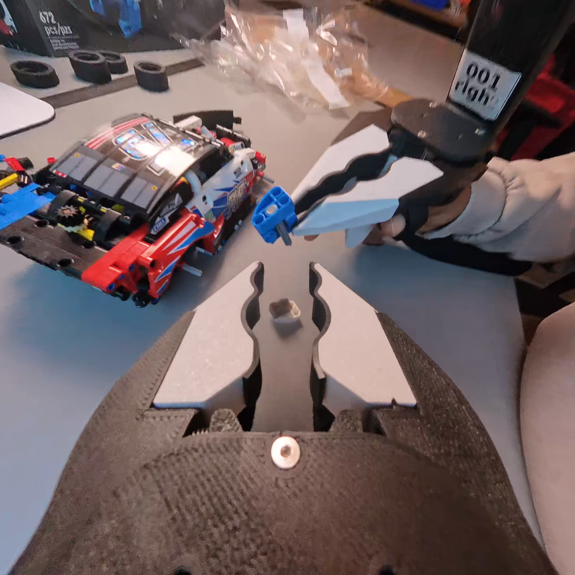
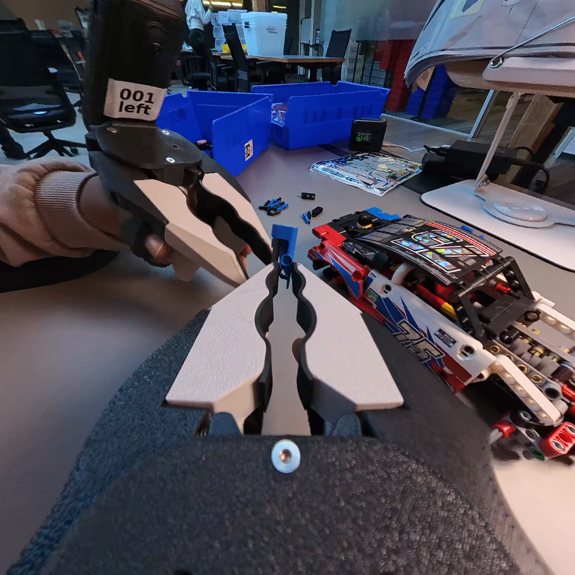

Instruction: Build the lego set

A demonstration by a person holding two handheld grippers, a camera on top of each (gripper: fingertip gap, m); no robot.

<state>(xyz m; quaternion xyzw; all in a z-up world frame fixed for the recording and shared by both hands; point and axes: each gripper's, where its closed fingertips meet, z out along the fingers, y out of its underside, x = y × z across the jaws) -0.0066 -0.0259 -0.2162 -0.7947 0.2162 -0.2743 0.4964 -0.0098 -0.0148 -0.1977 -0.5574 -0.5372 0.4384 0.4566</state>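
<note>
The right gripper (image 1: 291, 217) is pinched shut on a small blue lego piece (image 1: 273, 214) with a grey pin poking out, held up just beside the side of the lego race car (image 1: 146, 199). The left gripper (image 1: 286, 280) has its fingers a little apart with nothing in them, and a tiny grey lego part (image 1: 285, 312) lies on the grey table (image 1: 93, 357) between them. The blue piece looks light, hard and smooth, so it could slip or twist; I think holding it by its flat sides is best. The car looks stiff but bits could pop off, so grab its black bottom frame, not the shiny roof. There are number stickers on the car, white labels on both grippers, and writing on the dark box (image 1: 56, 25) behind four black tires (image 1: 90, 67).
</note>
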